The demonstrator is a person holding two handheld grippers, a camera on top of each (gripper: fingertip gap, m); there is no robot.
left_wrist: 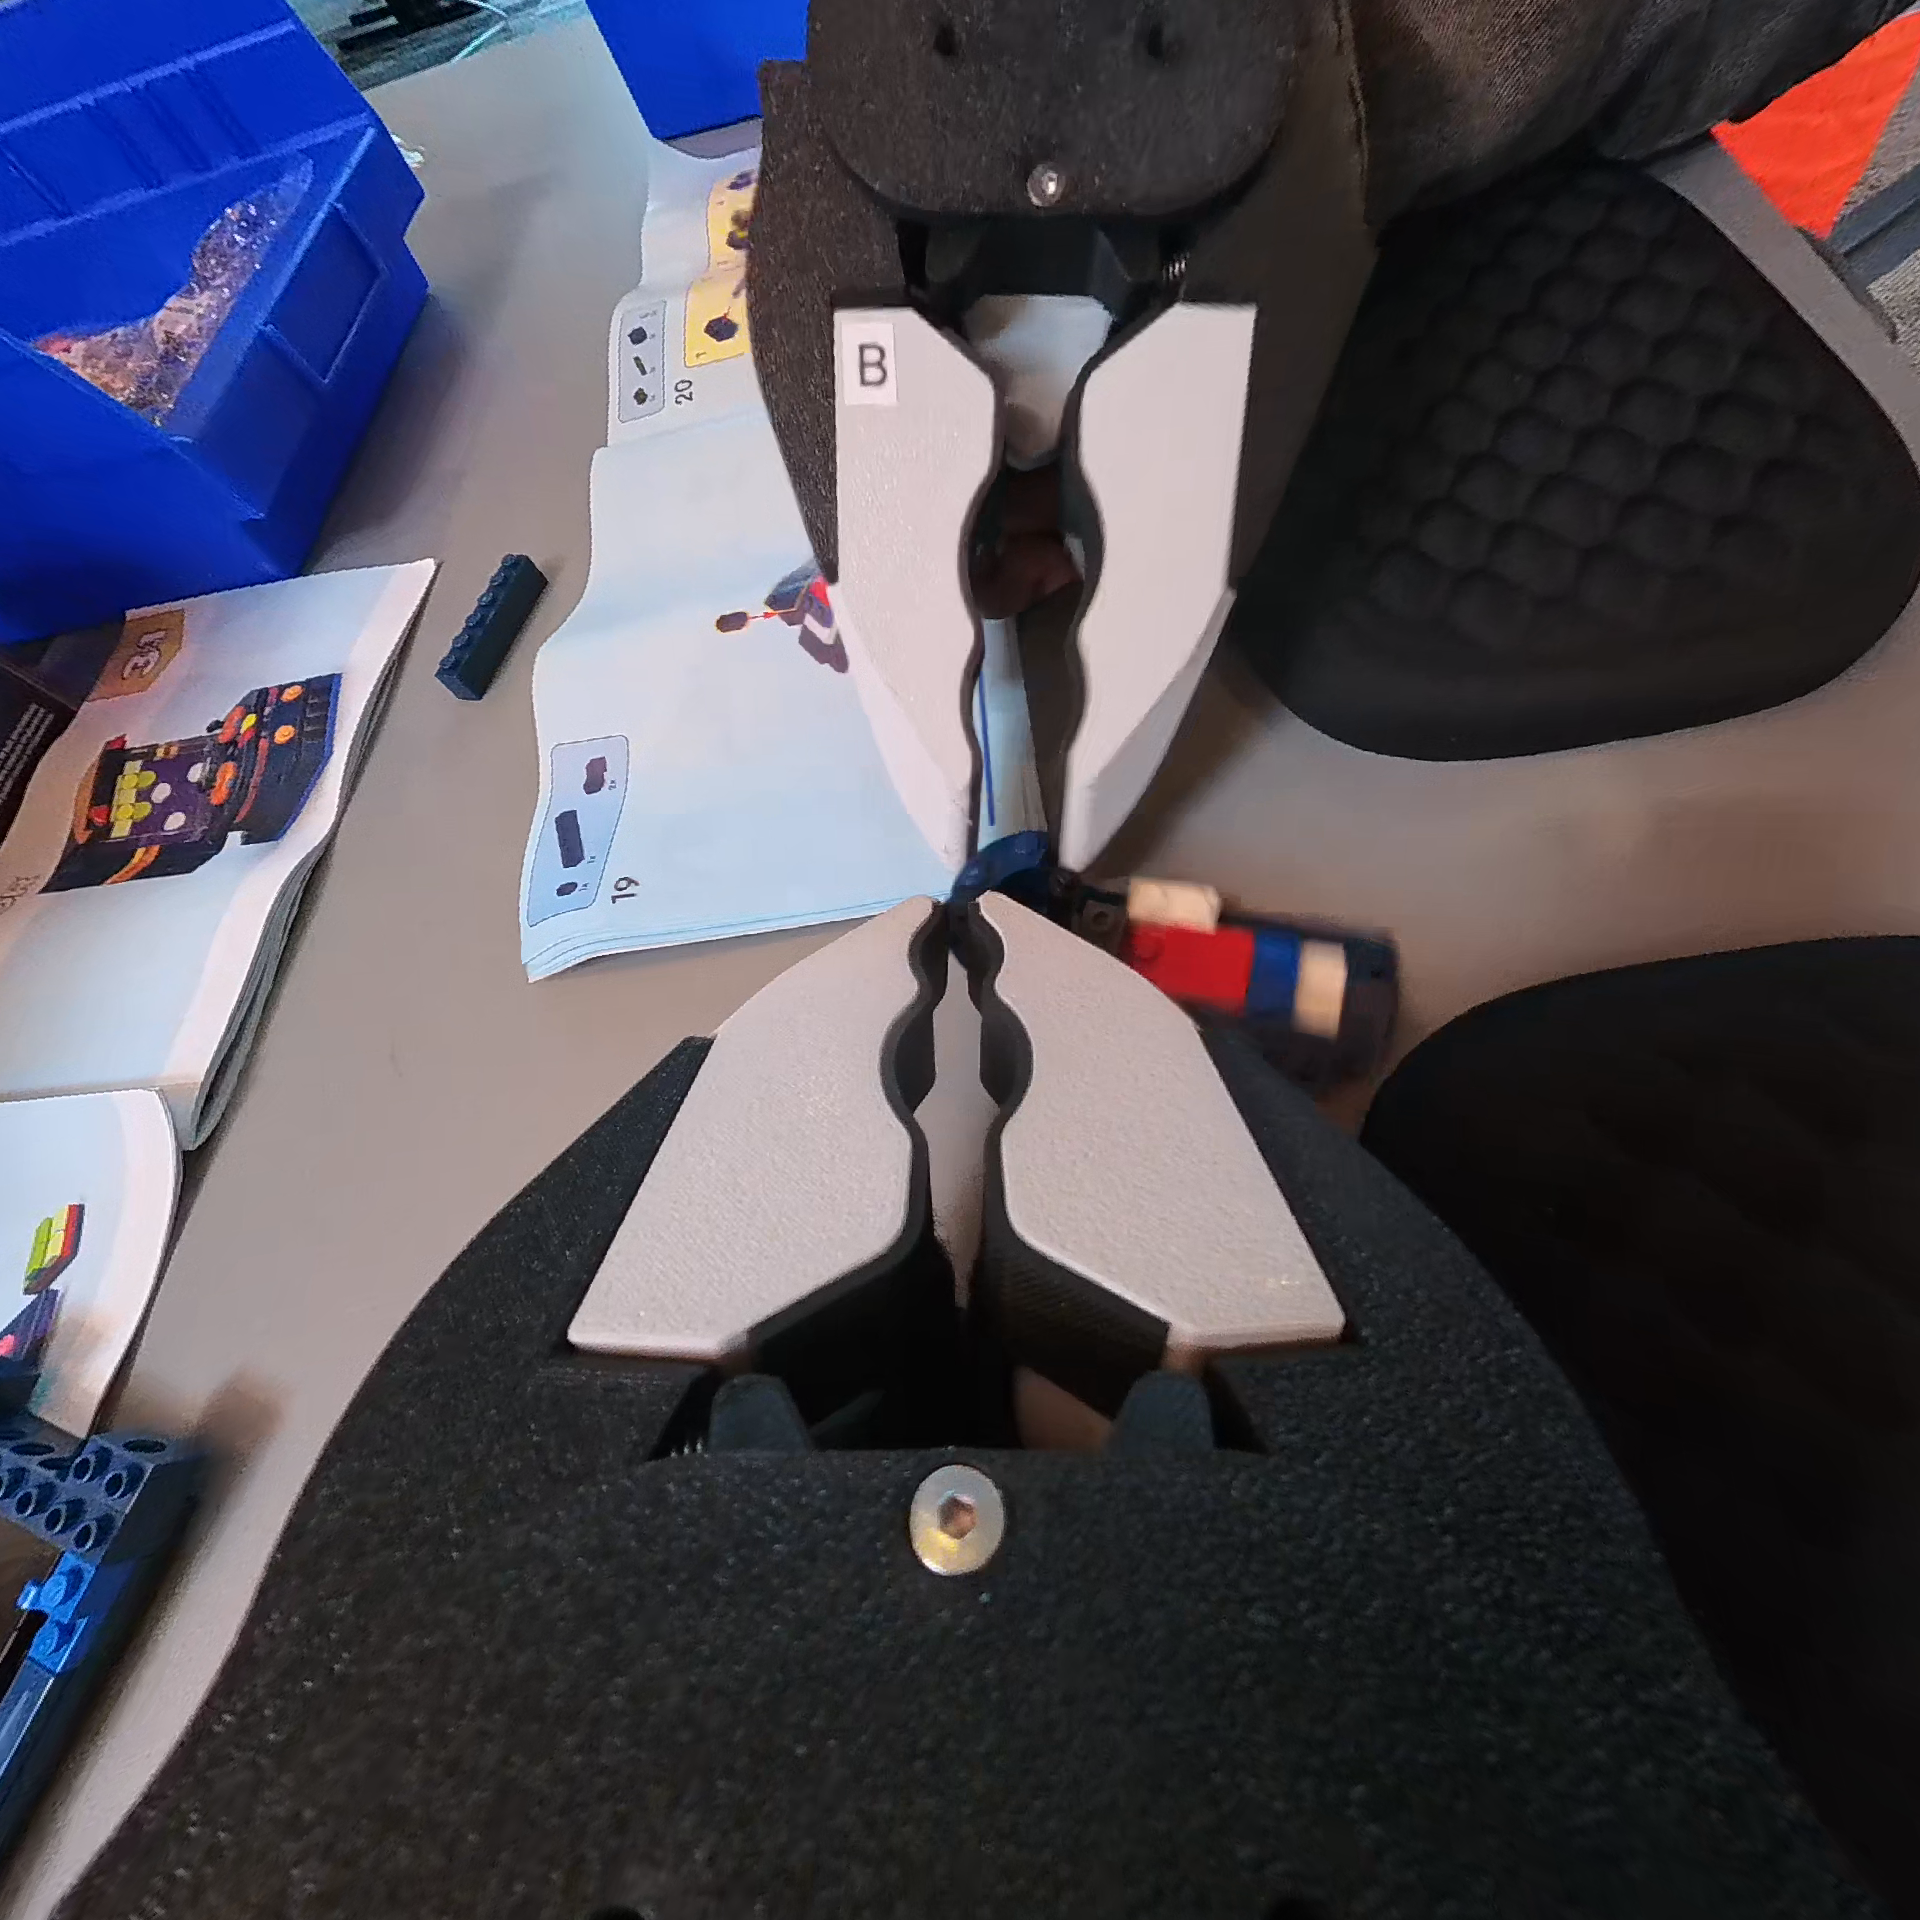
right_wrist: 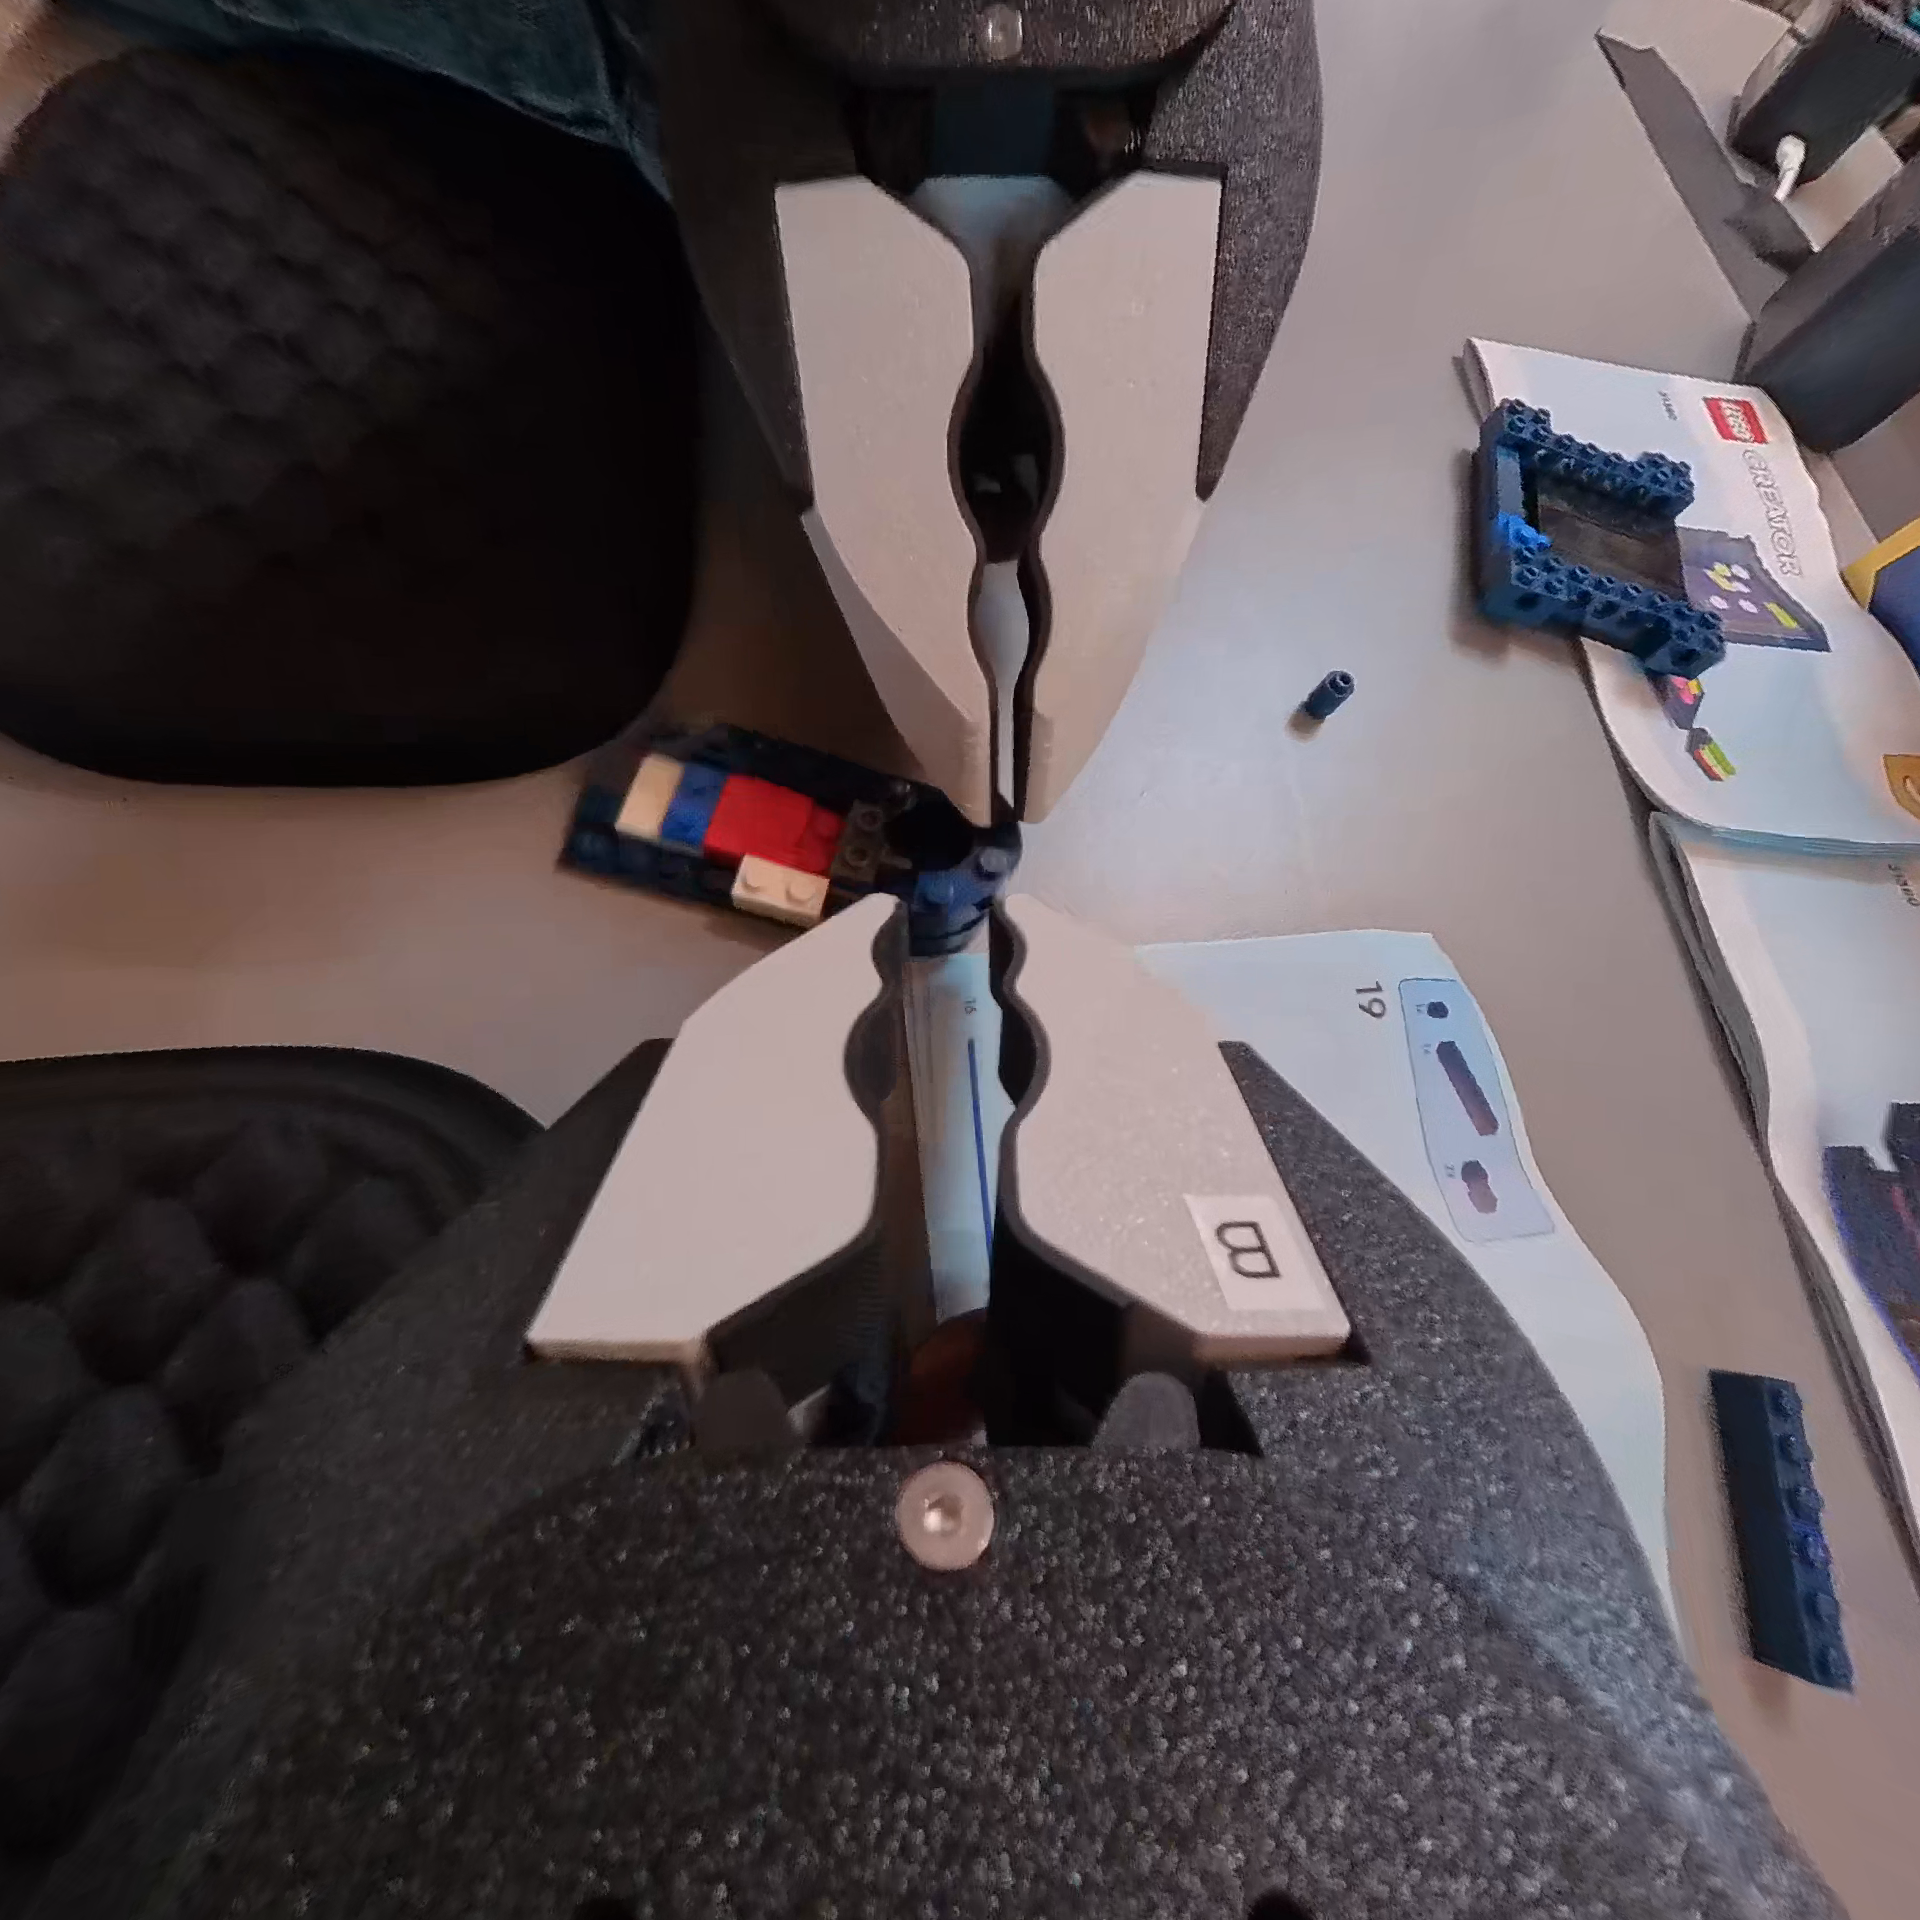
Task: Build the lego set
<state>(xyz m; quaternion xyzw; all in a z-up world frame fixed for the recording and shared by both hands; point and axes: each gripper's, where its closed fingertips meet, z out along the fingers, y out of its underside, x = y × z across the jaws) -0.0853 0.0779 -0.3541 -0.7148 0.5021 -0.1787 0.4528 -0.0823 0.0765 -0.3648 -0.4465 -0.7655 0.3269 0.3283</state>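
Blue brick piece (right_wrist: 951, 883) sits pinched between the two grippers, tip to tip, above the grey table (left_wrist: 436, 1091). It's small, dark blue and studded; long axis runs roughly along the line joining the two grippers, with studs facing up in the right wrist view. Exact shape is too blurred to tell.

Left gripper (left_wrist: 961, 906): fingers nearly together, clamped on one end of the piece. Right gripper (right_wrist: 948, 914): fingers a little apart, closed on the other end.

Just right of the tips in the left view lies a multicolour brick assembly (left_wrist: 1262, 971) flat on the table: red, blue, white on a dark base, long axis left-right. Open instruction booklet (left_wrist: 717, 748) is under and left of the tips. Dark blue long brick (left_wrist: 490, 627) lies loose farther left, long axis near-far.

Containers: blue bin (left_wrist: 260, 343) at far left holds clear plastic bags (left_wrist: 197, 301); contents of the bags unclear. Second booklet (right_wrist: 1714, 623) carries a blue brick frame (right_wrist: 1590, 540). Small dark peg (right_wrist: 1327, 694) is loose on the table.
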